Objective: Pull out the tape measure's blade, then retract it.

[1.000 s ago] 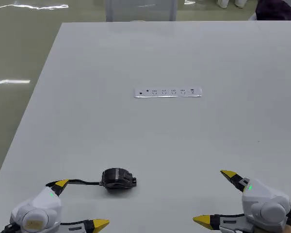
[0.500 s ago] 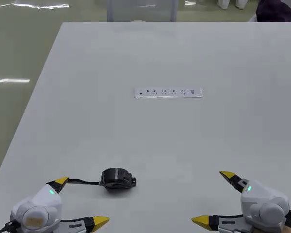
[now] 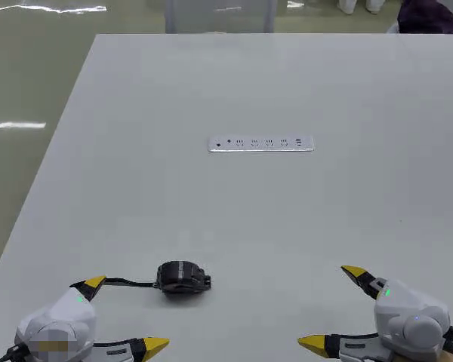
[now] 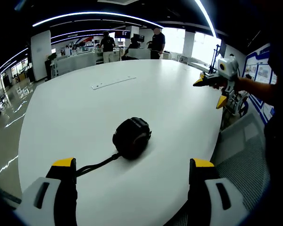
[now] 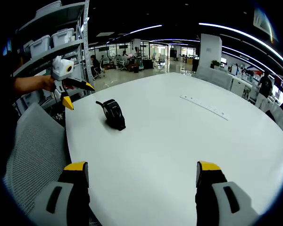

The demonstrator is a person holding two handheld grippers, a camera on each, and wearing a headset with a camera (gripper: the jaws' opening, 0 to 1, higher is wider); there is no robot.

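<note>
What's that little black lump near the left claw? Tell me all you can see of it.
It is a tape measure: a small, rounded black case, plastic-looking, lying on the white table. No blade is out. A thin black cord trails from it toward the open left gripper; nothing grips it.

Bright, sharp; ceiling-light glare, fisheye edges.

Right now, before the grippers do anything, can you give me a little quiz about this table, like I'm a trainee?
1. True or false: the left gripper is holding the tape measure.
2. What lies further up the table? A: power strip. B: hammer. C: cup.
3. Fill in: the jaws of the right gripper stand ____.
Key: 1 false, it lies on the table ahead of the open jaws. 2 A. 3 open.
</note>
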